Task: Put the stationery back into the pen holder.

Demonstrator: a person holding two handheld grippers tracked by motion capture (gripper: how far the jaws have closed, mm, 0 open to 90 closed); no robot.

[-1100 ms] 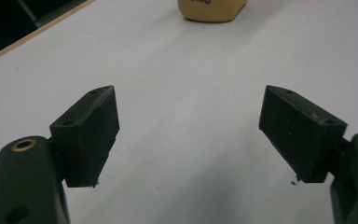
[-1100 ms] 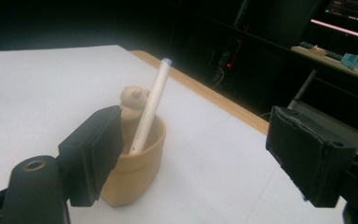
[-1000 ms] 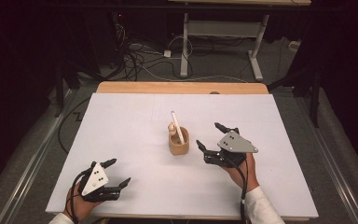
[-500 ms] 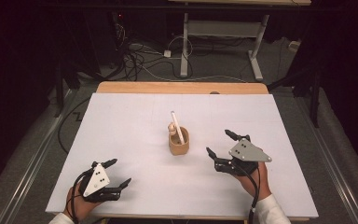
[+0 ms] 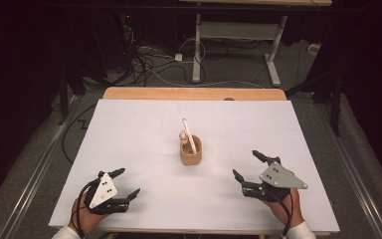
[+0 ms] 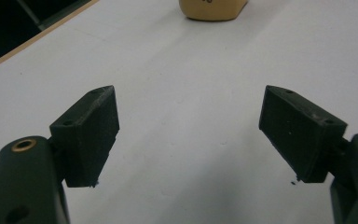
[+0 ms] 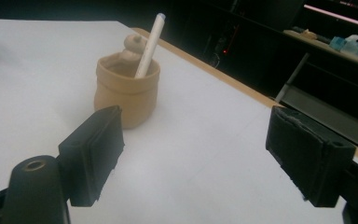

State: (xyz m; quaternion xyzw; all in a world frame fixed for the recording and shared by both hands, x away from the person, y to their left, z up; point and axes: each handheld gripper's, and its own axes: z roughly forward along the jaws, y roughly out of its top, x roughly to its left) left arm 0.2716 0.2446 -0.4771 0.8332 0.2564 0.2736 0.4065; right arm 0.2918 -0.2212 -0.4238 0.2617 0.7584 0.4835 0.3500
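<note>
A tan cup (image 5: 191, 154) stands upright in the middle of the white table (image 5: 144, 129). A white stick (image 5: 190, 135) leans out of it, and a small tan knobbed piece (image 5: 183, 135) pokes up at its far rim. The cup (image 7: 127, 89) and stick (image 7: 150, 44) lie ahead and left of my right gripper (image 7: 193, 154), which is open with nothing in it. In the high view that gripper (image 5: 248, 167) is at the front right. My left gripper (image 5: 124, 183) rests open at the front left, with the cup's base (image 6: 213, 8) far ahead of its jaws.
A wooden strip (image 5: 194, 93) runs along the table's far edge. Beyond it, cables (image 5: 149, 62) and a white desk frame (image 5: 238, 47) are on the dark floor. Bare white table surface lies all around the cup.
My right gripper has drawn back from beside the cup toward the front right of the table, still open. The left gripper has not moved.
</note>
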